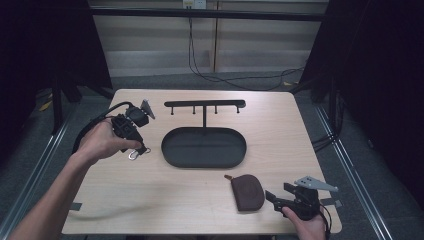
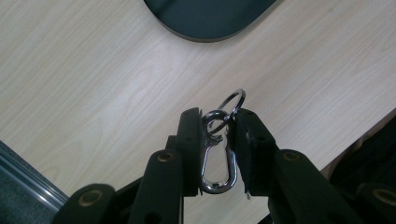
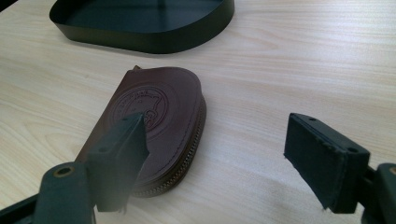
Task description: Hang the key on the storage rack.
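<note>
We have the clip (image 2: 215, 161) pinched between the jaws of our left tool (image 1: 136, 150), lifted off the table (image 1: 150, 195) just left of the tray (image 1: 204, 147). In the left gripper view its snap hook hangs down between the pads and its ring (image 2: 232, 101) pokes out above the jaw tips. Behind the tray stands the rack (image 1: 205, 104), its pegs bare.

Our right tool (image 1: 274, 197) is spread wide and holds nothing. It rests low near the table's front edge, pointed at the pouch (image 1: 247, 191); in the right gripper view one jaw overlaps the pouch (image 3: 159, 126) and the other is well off to the side, so it is not gripped yet.

We judge the step to be carrying the clip, probably to a peg or into the tray. For a peg, we would need to bring the ring up level with it and slip it over before letting go. The pouch likely comes after.
</note>
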`<state>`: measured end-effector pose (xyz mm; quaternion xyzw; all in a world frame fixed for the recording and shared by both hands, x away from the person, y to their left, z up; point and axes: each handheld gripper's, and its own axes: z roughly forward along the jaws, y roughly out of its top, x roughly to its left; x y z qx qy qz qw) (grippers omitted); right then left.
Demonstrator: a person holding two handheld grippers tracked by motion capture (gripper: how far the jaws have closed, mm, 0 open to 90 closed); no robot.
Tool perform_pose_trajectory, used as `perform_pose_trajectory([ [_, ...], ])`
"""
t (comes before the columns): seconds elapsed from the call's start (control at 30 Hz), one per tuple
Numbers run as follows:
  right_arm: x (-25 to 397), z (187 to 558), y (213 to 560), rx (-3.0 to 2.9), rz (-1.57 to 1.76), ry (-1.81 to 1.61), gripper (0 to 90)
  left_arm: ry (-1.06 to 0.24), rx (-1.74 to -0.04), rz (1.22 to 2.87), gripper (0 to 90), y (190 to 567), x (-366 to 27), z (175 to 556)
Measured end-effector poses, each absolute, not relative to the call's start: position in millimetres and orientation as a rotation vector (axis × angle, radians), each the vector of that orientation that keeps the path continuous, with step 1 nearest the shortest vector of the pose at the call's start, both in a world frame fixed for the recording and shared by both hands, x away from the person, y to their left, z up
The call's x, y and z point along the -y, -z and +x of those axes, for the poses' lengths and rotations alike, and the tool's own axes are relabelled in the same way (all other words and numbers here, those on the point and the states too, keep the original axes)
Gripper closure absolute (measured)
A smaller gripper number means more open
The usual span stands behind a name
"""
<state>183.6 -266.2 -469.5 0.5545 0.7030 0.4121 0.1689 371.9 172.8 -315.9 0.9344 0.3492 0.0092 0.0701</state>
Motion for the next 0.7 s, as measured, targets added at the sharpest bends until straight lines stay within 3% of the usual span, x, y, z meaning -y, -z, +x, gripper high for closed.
perform_pose_trajectory([
  [0.7, 265.7, 183.3, 469.7, -2.005, 1.566, -1.169, 18.3, -0.030, -1.047, 2.808, 72.8, 295.7, -154.6, 388.2],
])
